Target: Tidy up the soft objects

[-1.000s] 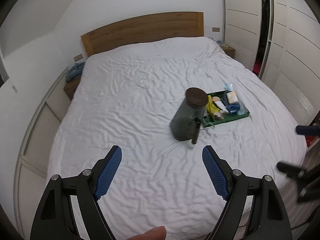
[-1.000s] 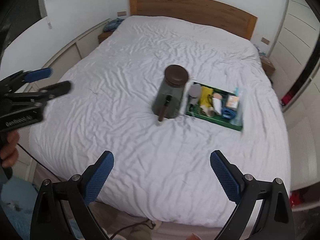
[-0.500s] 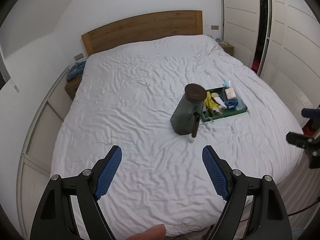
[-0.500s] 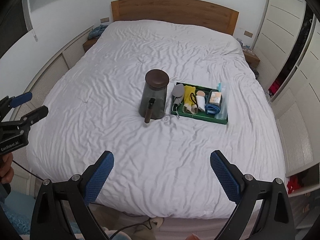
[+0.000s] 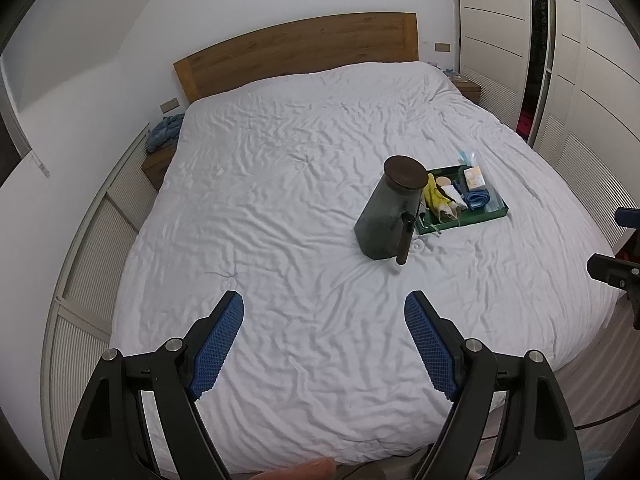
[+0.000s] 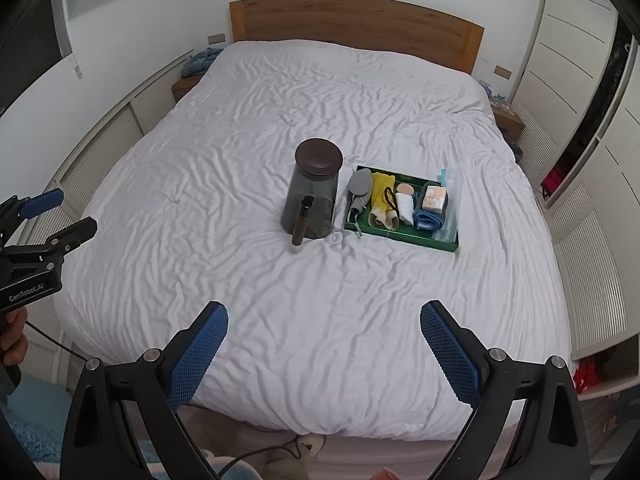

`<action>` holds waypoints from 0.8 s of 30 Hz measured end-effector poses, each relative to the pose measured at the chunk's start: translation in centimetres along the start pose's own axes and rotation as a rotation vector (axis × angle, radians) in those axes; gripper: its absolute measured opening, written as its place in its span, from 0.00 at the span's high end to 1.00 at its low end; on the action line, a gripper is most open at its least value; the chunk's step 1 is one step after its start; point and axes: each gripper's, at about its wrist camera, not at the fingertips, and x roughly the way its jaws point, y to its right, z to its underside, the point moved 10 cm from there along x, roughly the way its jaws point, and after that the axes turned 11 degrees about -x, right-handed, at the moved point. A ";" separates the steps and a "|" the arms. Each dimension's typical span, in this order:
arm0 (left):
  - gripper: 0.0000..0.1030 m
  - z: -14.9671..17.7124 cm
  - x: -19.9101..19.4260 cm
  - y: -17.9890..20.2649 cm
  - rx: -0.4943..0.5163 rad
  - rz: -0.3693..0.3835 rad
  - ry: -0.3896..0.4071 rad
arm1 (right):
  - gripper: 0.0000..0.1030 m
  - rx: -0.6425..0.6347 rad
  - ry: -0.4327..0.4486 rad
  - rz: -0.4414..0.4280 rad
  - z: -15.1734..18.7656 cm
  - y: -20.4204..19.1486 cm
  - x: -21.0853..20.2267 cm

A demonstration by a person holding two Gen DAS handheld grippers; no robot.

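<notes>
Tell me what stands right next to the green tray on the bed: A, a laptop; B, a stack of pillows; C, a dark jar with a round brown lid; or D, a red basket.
C: in the right wrist view a dark jar with a round brown lid stands upright on the white bed, just to the left of the green tray of soft items.
</notes>
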 end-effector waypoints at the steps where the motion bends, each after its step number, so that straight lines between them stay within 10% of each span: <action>1: 0.24 0.0 0.0 0.0 -0.001 0.002 -0.002 | 0.04 -0.004 0.001 -0.001 0.0 0.0 0.0; 24: 0.24 0.8 0.2 -0.6 -0.033 0.002 -0.051 | 0.04 -0.026 -0.008 -0.021 0.0 -0.8 0.7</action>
